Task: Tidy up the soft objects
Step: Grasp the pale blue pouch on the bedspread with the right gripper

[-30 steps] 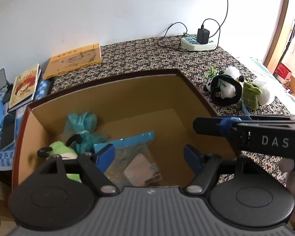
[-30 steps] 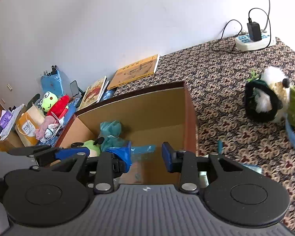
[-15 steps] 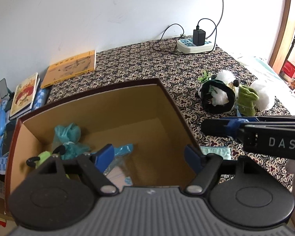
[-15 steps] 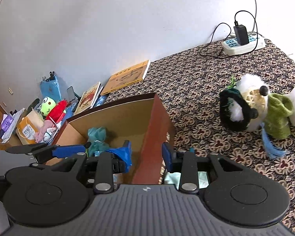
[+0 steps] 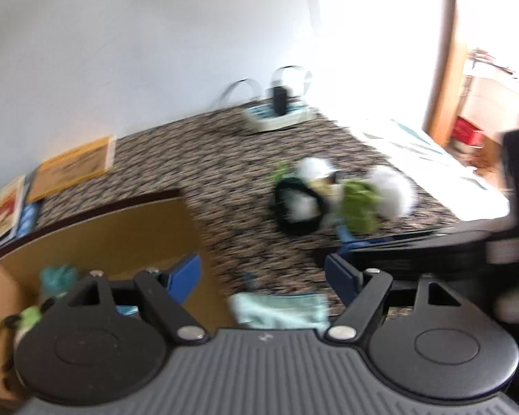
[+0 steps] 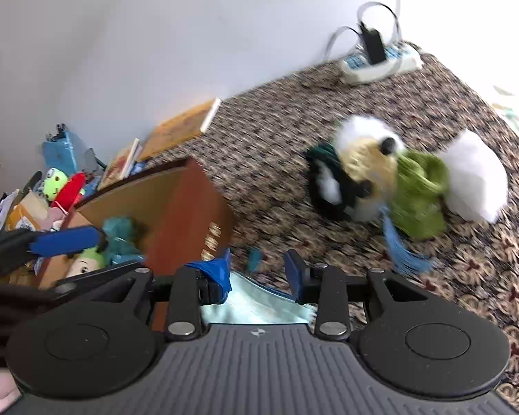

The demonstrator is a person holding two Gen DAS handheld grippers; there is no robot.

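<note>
Both our grippers had swung away from the cardboard box [image 6: 190,207] toward the plush toys [image 6: 408,180] on the patterned tabletop [image 6: 276,145]. Our left gripper [image 5: 263,269] stood wide apart and empty; our right gripper [image 6: 259,269] stood partly apart, empty, above a pale green cloth [image 6: 256,307] beside the box.
</note>
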